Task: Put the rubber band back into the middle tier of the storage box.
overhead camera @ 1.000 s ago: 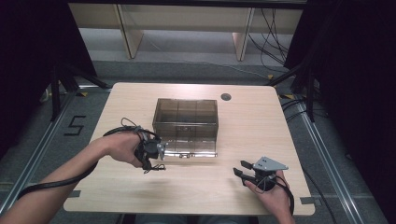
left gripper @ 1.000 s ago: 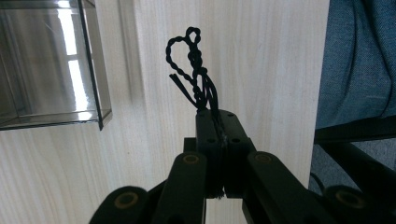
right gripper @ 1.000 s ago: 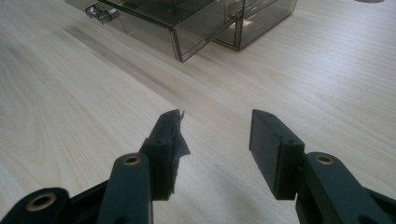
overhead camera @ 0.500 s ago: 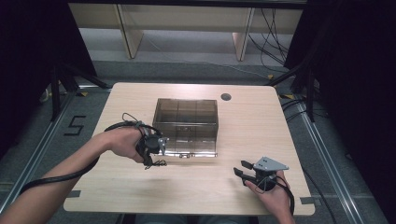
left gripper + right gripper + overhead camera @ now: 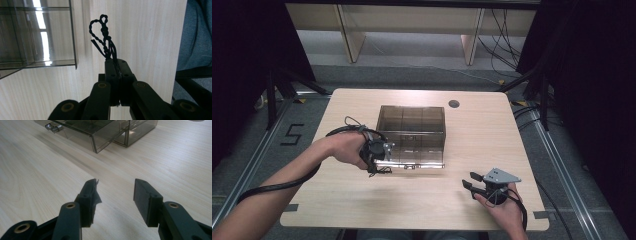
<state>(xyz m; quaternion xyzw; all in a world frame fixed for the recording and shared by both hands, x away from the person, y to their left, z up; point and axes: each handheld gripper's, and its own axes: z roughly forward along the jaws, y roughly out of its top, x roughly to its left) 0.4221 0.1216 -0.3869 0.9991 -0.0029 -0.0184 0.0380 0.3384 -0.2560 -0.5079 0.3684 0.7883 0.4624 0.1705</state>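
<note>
The smoky clear plastic box (image 5: 412,132) sits mid-table, its low drawer (image 5: 409,162) pulled out toward the person; through the tinted walls I cannot tell whether anything lies inside. The left gripper (image 5: 116,66) has its jaws pressed together on a black braided cord (image 5: 103,37), whose loops stick out past the tips just beside the drawer's corner. In the high view the cord is a small dark tangle, hard to make out. The right gripper (image 5: 115,195) rests near the table's (image 5: 472,125) front edge, jaws spread wide, holding nothing.

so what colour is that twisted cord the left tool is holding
Black, a braided cord pinched in the left tool; clearest in the left gripper view.
</note>
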